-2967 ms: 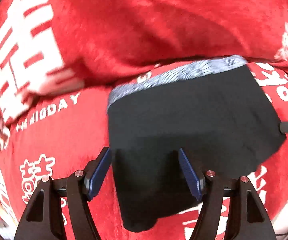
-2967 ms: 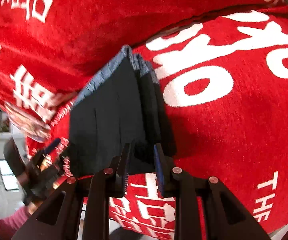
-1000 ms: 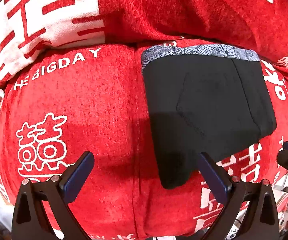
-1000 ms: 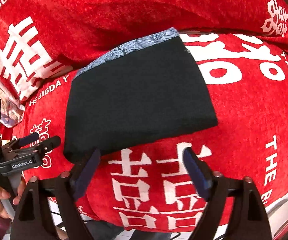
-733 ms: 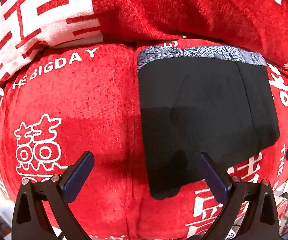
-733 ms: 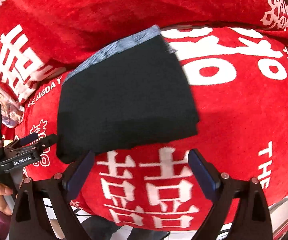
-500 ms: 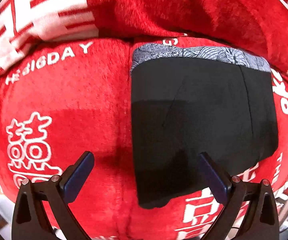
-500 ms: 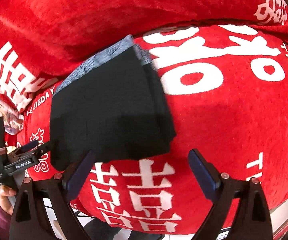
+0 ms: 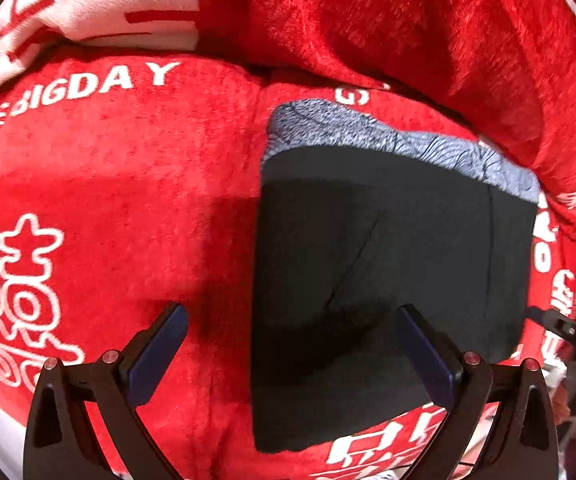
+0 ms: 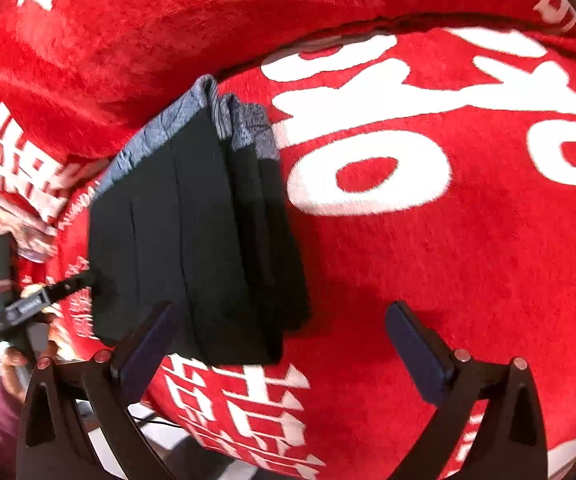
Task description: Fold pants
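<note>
The left claw point(image 9: 288, 344) is hovering with its jaws spread wide and nothing between the pads, pointing steeply down at a red sofa cushion point(image 9: 127, 184) printed with white lettering. The folded black pants point(image 9: 388, 272) are lying flat just ahead of this claw and toward its right finger, their left edge running straight away from it and the grey patterned waistband point(image 9: 388, 136) at the far end. The right claw point(image 10: 283, 332) is opening its jaws, gripping nothing, while the pants point(image 10: 191, 240) are lying ahead and toward its left finger, stacked layers showing along their near edge. Each claw looks about equally near a bottom corner.
</note>
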Motion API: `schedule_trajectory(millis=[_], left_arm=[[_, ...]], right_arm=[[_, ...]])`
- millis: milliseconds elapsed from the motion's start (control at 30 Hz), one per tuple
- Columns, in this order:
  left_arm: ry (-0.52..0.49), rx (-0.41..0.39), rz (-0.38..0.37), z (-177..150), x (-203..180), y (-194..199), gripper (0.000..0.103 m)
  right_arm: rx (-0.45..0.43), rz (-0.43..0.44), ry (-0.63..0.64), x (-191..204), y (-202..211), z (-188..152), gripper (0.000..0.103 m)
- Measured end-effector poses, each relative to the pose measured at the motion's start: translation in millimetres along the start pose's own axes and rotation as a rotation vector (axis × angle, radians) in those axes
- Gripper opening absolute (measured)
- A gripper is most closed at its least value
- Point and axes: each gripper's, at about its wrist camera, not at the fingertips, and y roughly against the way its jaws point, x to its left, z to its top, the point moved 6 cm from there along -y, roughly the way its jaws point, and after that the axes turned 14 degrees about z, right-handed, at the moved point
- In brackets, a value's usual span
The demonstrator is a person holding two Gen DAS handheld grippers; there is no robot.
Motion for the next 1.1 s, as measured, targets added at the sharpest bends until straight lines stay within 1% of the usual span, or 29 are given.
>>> schedule_trajectory(millis=[33,100,167,233,333,467,567,700,767,800,833,867,900,933,967,1033,1100], left_arm=[[-0.001,0.003,-0.018,1.9,-0.3,-1.9,0.103],[-0.017,0.003,-0.047,6.8,-2.2,-7.1,0.103],[-0.031,0.012,-0.08,11.2,-5.8,-12.9,0.103],[-0.046,0.018,-0.129,15.7,-9.8,-19.2,0.103],[-0.075,0.012,-0.172,21.6,-17.5,-27.5,0.103],[-0.08,0.008,-0.206,27.8,-27.7,-38.8,0.103],[-0.071,0.009,-0.23,30.7,-37.6,-45.0,0.103],[-0.045,0.021,-0.241,32.0,-42.5,-52.3,0.103],[-0.02,0.049,-0.255,30.7,-40.1,-53.6,0.103],[-0.011,0.051,-0.258,29.3,-39.9,-52.5,0.1],[-0.013,0.041,-0.258,28.3,-41.8,-50.2,0.096],[-0.024,0.018,-0.248,27.0,-44.0,-44.9,0.093],[-0.033,-0.001,-0.242,24.5,-43.1,-38.6,0.087],[-0.039,-0.02,-0.236,21.0,-42.5,-32.2,0.08],[-0.042,-0.03,-0.233,19.6,-42.1,-28.0,0.077],[-0.039,-0.059,-0.237,15.1,-38.5,-13.1,0.068],[-0.036,-0.071,-0.252,10.6,-34.9,0.1,0.066]], right_arm=[[0.006,0.04,-0.011,-1.4,-3.2,4.6,0.103],[0.019,0.086,0.002,-0.4,-8.9,12.3,0.103],[0.035,0.114,0.04,2.9,-15.0,19.2,0.103],[0.054,0.147,0.076,6.6,-22.5,23.7,0.103],[0.094,0.208,0.12,10.7,-36.6,29.9,0.103],[0.144,0.293,0.119,11.0,-53.9,34.2,0.103],[0.159,0.364,0.111,16.8,-68.5,39.2,0.103],[0.132,0.378,0.088,13.6,-72.6,43.6,0.103],[0.105,0.39,0.027,9.3,-70.8,45.9,0.099],[0.097,0.385,-0.001,6.8,-70.0,46.0,0.089],[0.088,0.348,-0.032,0.6,-67.0,46.0,0.072],[0.092,0.348,-0.042,-1.2,-65.1,45.1,0.069],[0.093,0.36,-0.042,-1.4,-62.8,44.3,0.063],[0.092,0.363,-0.032,0.2,-60.1,43.1,0.059],[0.09,0.362,-0.024,3.6,-57.3,42.3,0.056],[0.074,0.377,-0.018,11.5,-49.2,40.5,0.05],[0.062,0.406,-0.018,19.1,-41.2,37.9,0.048]])
